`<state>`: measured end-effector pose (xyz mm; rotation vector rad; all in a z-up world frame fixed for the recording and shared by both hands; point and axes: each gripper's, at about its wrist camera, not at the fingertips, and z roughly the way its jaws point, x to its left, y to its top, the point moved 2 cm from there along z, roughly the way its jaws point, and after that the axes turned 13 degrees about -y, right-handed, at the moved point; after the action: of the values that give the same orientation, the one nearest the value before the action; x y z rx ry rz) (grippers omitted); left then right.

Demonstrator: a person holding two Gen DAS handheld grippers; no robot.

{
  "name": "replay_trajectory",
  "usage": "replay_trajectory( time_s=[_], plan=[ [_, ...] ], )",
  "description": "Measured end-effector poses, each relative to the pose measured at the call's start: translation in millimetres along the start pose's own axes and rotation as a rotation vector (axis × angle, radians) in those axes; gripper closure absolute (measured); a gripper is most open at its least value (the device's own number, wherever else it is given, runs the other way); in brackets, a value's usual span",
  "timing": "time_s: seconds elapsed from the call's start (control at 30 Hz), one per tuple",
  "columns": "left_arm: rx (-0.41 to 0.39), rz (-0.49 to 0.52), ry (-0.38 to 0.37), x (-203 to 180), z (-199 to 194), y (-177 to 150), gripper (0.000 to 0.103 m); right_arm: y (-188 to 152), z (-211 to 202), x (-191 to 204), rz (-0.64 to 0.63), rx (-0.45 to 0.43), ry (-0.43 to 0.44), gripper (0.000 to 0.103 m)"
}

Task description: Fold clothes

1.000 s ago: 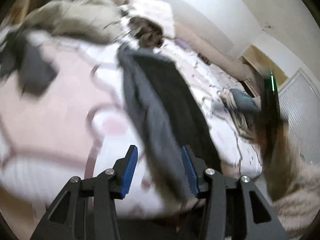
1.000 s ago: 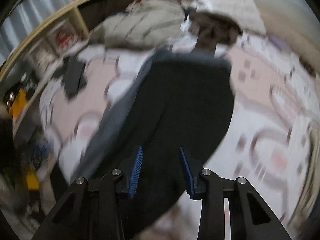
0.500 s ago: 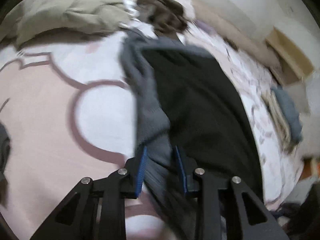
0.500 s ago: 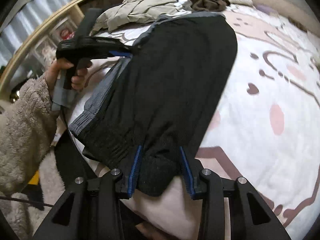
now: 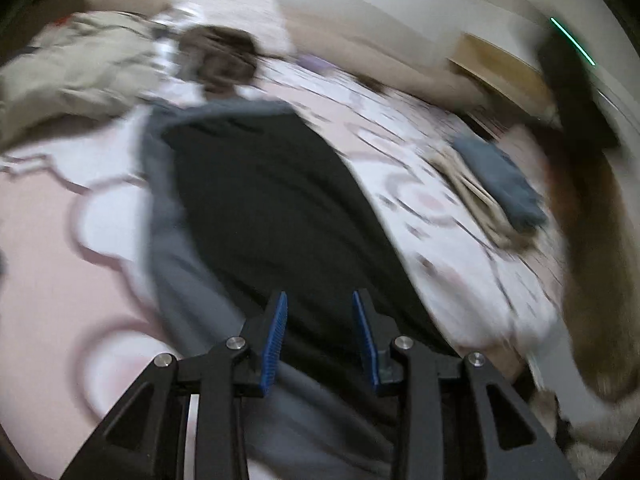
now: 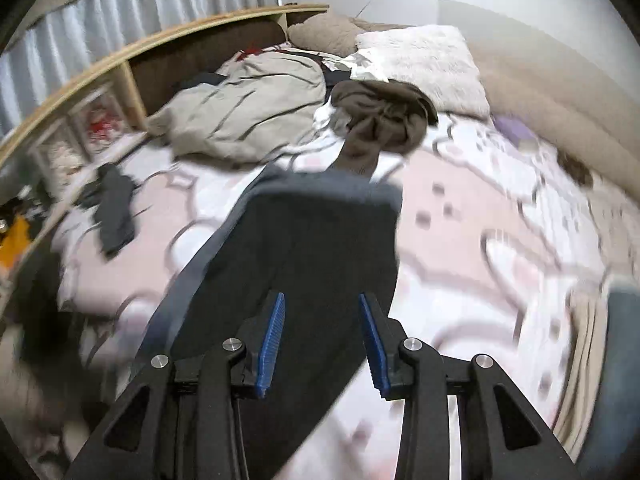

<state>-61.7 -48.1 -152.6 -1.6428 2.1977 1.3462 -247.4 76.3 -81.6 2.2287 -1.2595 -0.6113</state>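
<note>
The black garment with grey trim (image 5: 260,208) lies stretched lengthwise on the pink-and-white patterned bed cover (image 6: 460,216), its far grey hem just short of a crumpled brown garment (image 6: 380,116) and a beige heap (image 6: 244,108) near the pillows. The left tongs (image 5: 318,334) stand partly apart with the dark cloth running between the blue pads — through the blur I cannot tell whether they pinch it. The right tongs (image 6: 322,336) also stand partly apart over the garment's near end — again a grip cannot be made out — and a folded grey-blue and beige stack (image 5: 492,192) lies well apart at the bed's right edge.
</note>
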Motion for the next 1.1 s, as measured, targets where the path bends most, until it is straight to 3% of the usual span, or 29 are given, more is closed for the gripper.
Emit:
replay_trajectory(
  time_s=[0.07,0.17,0.27,0.37,0.43,0.5,0.6,0.73,0.97,1.1],
  plan=[
    [0.075,0.049,-0.019,-12.3,18.8,-14.9,0.069,30.8,31.4,8.7,-0.049,0.014,-0.025,0.065],
    [0.150,0.149,0.018,-17.8,38.2,-36.3,0.069,62.2,77.5,31.1,-0.131,0.031,-0.051,0.065],
    [0.137,0.146,-0.011,-12.8,35.3,-38.8,0.069,86.5,127.1,59.8,-0.181,0.059,-0.052,0.068],
    [0.122,0.099,-0.059,-6.4,32.4,-38.7,0.069,88.7,186.1,88.6,-0.310,0.172,-0.068,0.070],
    [0.114,0.094,-0.069,-6.5,30.0,-40.0,0.069,86.7,223.0,101.7,-0.392,0.238,-0.122,0.071],
    [0.106,0.090,-0.074,-7.6,29.5,-40.7,0.069,88.2,248.3,108.1,-0.413,0.250,-0.186,0.071],
    [0.101,0.078,-0.088,-6.2,28.5,-41.4,0.069,122.2,252.3,95.9,-0.270,0.177,-0.236,0.071],
    [0.091,0.048,-0.119,-3.5,26.1,-40.0,0.069,149.2,235.3,59.7,-0.052,0.201,-0.077,0.071],
    [0.072,0.018,-0.131,-2.5,23.2,-40.6,0.069,112.8,219.8,78.8,-0.306,0.285,-0.083,0.071],
    [0.056,0.002,-0.101,-4.1,14.8,-40.9,0.069,105.2,247.0,86.7,-0.291,0.308,-0.208,0.071]
  ],
)
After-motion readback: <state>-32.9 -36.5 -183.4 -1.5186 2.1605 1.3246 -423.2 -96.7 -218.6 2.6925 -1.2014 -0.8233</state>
